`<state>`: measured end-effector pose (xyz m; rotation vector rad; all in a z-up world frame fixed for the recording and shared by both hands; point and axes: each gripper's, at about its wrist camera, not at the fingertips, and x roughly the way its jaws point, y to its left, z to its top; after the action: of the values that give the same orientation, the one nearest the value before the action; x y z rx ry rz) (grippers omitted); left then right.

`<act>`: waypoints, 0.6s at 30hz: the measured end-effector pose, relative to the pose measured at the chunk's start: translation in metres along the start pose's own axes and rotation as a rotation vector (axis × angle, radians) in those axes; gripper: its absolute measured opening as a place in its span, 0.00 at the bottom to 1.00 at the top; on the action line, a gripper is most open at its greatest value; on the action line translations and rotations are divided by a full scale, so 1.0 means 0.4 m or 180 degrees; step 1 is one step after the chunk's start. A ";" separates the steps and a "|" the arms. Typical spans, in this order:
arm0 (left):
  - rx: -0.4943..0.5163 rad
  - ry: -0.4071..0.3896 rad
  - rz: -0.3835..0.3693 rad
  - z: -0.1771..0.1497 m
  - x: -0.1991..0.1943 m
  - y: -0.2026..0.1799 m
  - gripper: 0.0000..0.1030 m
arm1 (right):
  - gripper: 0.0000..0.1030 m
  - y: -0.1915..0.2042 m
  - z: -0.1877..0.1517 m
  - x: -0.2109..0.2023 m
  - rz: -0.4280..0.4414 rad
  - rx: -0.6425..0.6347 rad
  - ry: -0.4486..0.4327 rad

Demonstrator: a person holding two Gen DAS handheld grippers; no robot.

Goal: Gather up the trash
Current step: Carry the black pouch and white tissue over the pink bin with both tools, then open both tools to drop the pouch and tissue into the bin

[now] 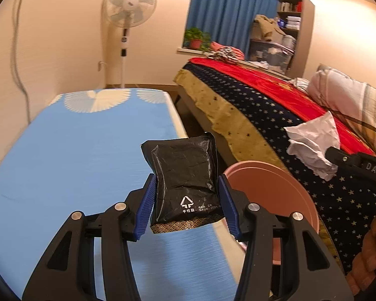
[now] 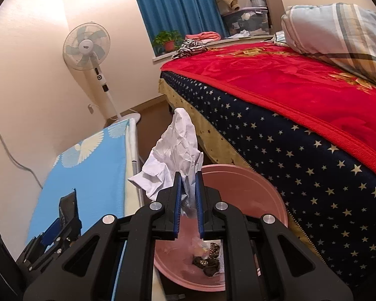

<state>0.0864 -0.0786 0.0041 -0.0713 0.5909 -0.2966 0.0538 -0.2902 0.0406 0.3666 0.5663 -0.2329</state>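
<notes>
I am pinching a black snack packet (image 1: 185, 175) in my left gripper (image 1: 186, 204), the blue pads pressing in on its two side edges near the lower, printed end, so it is hanging in the air above the blue table (image 1: 70, 165), just beside the pink bin (image 1: 275, 188). It is looking light and puffy, with slick crinkled film that I judge could slide out if I ease off, so gripping across the waist is suiting it better than nipping a sealed corner. My right gripper (image 2: 188, 200) is clamping a crumpled white paper (image 2: 174, 150) by its lower tail, nearly closed on it, above the pink bin, where dark scraps (image 2: 208, 263) are lying at the bottom. The paper is seeming soft, weightless and harmless to crush.
</notes>
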 end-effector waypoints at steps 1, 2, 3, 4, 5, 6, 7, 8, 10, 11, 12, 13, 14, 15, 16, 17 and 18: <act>0.0015 0.0002 -0.0036 -0.001 0.006 -0.009 0.48 | 0.11 -0.006 0.001 0.003 -0.0028 0.0006 0.0000; 0.0028 0.0006 -0.0064 -0.001 0.011 -0.016 0.48 | 0.11 -0.009 0.002 0.005 -0.0042 0.0012 0.0001; 0.0043 0.0011 -0.0094 -0.003 0.017 -0.024 0.48 | 0.11 -0.014 0.003 0.008 -0.0063 0.0022 0.0003; 0.0070 0.0020 -0.0144 -0.005 0.025 -0.037 0.48 | 0.11 -0.019 0.003 0.012 -0.0084 0.0026 0.0006; 0.0087 0.0026 -0.0177 -0.006 0.029 -0.047 0.48 | 0.11 -0.021 0.003 0.014 -0.0100 0.0025 0.0008; 0.0113 0.0037 -0.0226 -0.009 0.036 -0.059 0.48 | 0.11 -0.024 0.002 0.016 -0.0122 0.0025 0.0011; 0.0132 0.0042 -0.0254 -0.010 0.040 -0.067 0.48 | 0.11 -0.030 0.003 0.020 -0.0146 0.0032 0.0016; 0.0164 0.0050 -0.0296 -0.012 0.046 -0.079 0.48 | 0.11 -0.034 0.004 0.022 -0.0169 0.0041 0.0019; 0.0215 0.0073 -0.0360 -0.017 0.056 -0.099 0.48 | 0.11 -0.042 0.005 0.026 -0.0200 0.0060 0.0029; 0.0242 0.0087 -0.0399 -0.020 0.062 -0.110 0.48 | 0.12 -0.049 0.005 0.029 -0.0222 0.0075 0.0037; 0.0260 0.0097 -0.0427 -0.021 0.067 -0.119 0.48 | 0.13 -0.051 0.005 0.030 -0.0238 0.0080 0.0041; 0.0276 0.0107 -0.0459 -0.023 0.072 -0.126 0.48 | 0.14 -0.054 0.004 0.032 -0.0255 0.0087 0.0045; 0.0290 0.0121 -0.0497 -0.025 0.077 -0.134 0.49 | 0.14 -0.061 0.005 0.033 -0.0281 0.0108 0.0049; 0.0301 0.0134 -0.0536 -0.026 0.082 -0.140 0.51 | 0.15 -0.064 0.005 0.032 -0.0295 0.0123 0.0048; 0.0318 0.0149 -0.0587 -0.027 0.086 -0.146 0.55 | 0.19 -0.071 0.006 0.033 -0.0330 0.0148 0.0055; 0.0346 0.0166 -0.0614 -0.025 0.093 -0.154 0.61 | 0.35 -0.080 0.008 0.032 -0.0365 0.0178 0.0049; 0.0377 0.0181 -0.0614 -0.026 0.096 -0.159 0.66 | 0.46 -0.083 0.008 0.030 -0.0398 0.0210 0.0036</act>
<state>0.0946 -0.1507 -0.0158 -0.0056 0.6228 -0.5216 0.0548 -0.3230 0.0272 0.3969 0.5944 -0.3704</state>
